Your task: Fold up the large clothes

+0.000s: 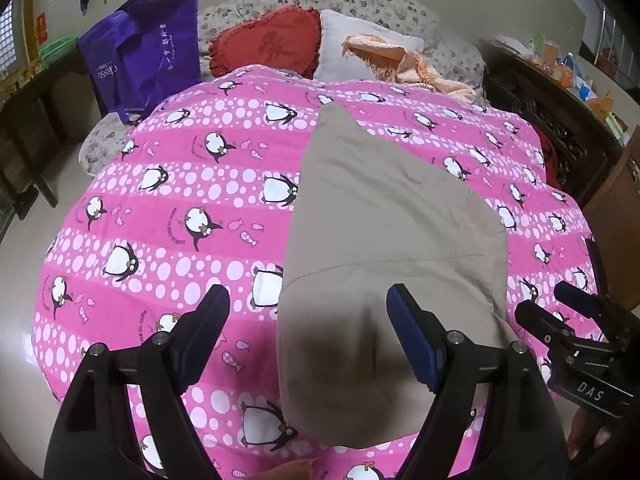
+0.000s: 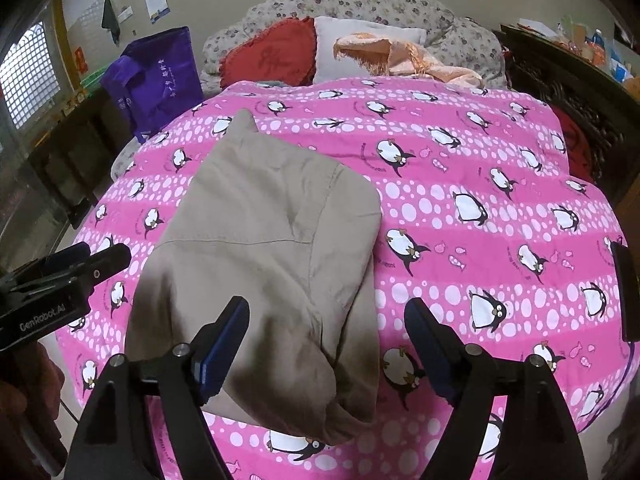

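Observation:
A beige garment (image 1: 376, 232) lies folded in a thick bundle on the pink penguin-print quilt (image 1: 180, 208). It also shows in the right wrist view (image 2: 264, 248) on the quilt (image 2: 480, 200). My left gripper (image 1: 308, 312) is open and empty, hovering above the garment's near end. My right gripper (image 2: 326, 320) is open and empty above the garment's near right edge. The right gripper shows in the left wrist view (image 1: 560, 312) at the right; the left gripper shows in the right wrist view (image 2: 88, 256) at the left.
A red heart cushion (image 1: 268, 44), a grey pillow (image 1: 360, 40) and a peach blanket (image 1: 412, 68) lie at the bed's head. A purple bag (image 1: 140, 56) stands at the far left. Dark wooden furniture (image 1: 560, 92) flanks the right side.

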A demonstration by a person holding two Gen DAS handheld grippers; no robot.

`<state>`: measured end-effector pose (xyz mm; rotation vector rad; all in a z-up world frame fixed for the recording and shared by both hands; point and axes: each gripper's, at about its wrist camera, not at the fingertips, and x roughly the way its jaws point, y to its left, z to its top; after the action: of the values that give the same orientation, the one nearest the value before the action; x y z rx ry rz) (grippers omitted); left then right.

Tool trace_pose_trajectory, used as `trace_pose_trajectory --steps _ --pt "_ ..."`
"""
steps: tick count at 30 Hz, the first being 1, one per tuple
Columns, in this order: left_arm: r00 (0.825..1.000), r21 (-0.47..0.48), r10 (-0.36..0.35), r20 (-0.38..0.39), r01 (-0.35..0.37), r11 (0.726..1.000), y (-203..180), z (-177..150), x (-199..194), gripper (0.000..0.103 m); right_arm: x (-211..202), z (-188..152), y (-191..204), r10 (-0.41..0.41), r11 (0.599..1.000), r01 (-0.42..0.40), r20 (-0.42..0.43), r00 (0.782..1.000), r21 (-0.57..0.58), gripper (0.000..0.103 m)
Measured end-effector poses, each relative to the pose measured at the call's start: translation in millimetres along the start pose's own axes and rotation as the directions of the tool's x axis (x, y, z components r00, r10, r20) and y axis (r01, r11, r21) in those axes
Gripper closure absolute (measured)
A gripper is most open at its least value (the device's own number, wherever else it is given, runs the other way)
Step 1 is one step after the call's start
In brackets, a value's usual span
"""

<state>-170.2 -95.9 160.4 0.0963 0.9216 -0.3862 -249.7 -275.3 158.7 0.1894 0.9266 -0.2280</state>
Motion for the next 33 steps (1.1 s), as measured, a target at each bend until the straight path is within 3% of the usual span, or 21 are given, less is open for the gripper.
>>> trace_pose_trajectory --steps 33 --pt "1.000 0.009 0.005 -0.025 -0.004 1.000 6 0 11 0.022 16 2 1 0.028 1.000 -0.028 -0.045 0.999 -0.001 0.020"
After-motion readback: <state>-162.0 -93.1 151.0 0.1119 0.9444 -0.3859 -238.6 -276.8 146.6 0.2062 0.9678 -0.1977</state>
